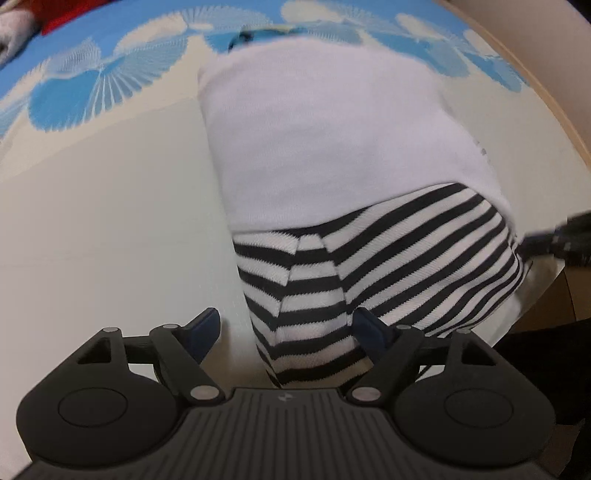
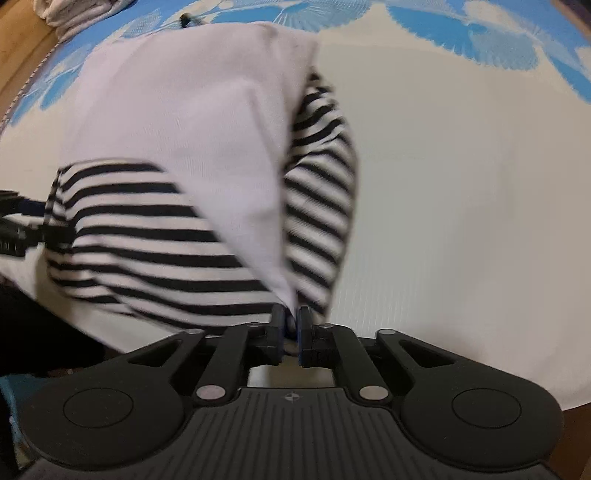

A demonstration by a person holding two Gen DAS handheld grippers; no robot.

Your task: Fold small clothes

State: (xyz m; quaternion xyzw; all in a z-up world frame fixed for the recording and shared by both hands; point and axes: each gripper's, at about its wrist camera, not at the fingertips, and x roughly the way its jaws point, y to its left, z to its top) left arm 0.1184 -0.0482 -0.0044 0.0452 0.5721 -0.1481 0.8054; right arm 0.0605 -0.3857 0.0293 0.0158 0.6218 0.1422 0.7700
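Note:
A small white garment (image 1: 332,136) with black-and-white striped sleeves (image 1: 388,266) lies on a white and blue cloth-covered table. In the left wrist view my left gripper (image 1: 286,325) is open, its jaws wide apart on either side of a striped sleeve fold. In the right wrist view my right gripper (image 2: 291,321) is shut on a white edge of the garment (image 2: 184,110), lifting it into a ridge over the striped sleeve (image 2: 147,229). My left gripper shows at the left edge of the right wrist view (image 2: 18,221).
The table cover (image 1: 92,240) is plain white near me and has a blue fan pattern (image 1: 85,88) further away. A red item and a pale cloth (image 1: 14,33) lie at the far left corner. More folded pale cloth (image 2: 74,11) lies at the far edge. The table's wooden rim (image 1: 554,92) runs along the right.

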